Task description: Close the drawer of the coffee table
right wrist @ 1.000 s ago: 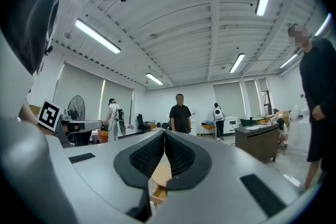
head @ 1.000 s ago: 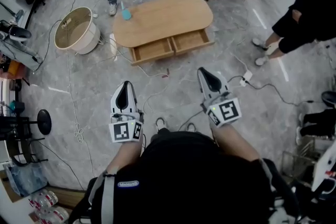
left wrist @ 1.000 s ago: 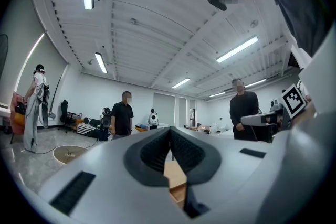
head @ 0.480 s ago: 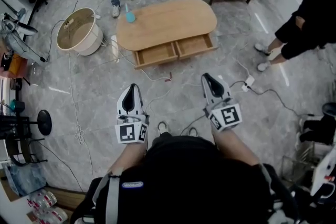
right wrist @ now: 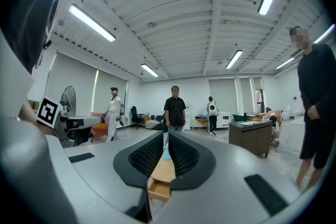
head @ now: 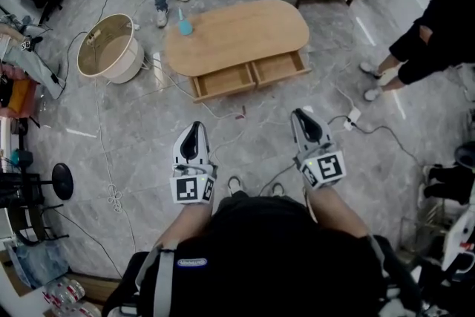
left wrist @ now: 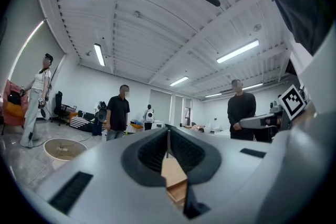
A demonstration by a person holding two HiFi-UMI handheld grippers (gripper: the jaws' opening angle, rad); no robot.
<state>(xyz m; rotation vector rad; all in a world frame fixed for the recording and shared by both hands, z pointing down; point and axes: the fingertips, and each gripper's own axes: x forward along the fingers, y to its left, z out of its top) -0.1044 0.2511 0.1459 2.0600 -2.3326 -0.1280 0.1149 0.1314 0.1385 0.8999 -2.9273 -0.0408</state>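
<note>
Two drawers hang open on the coffee table at twelve o'clock in the head view, well apart from the left gripper and right gripper. Only the left gripper view shows its jaws pressed together, empty. Right gripper view shows the same of its own, plus a ceiling lamp at eleven.

Down on the grey marbled floor stands the oval light-wood table, both front drawers pulled open. One small turquoise object sits at the top's far left edge. On the floor beside the table are a round beige tub and trailing white cables.
</note>
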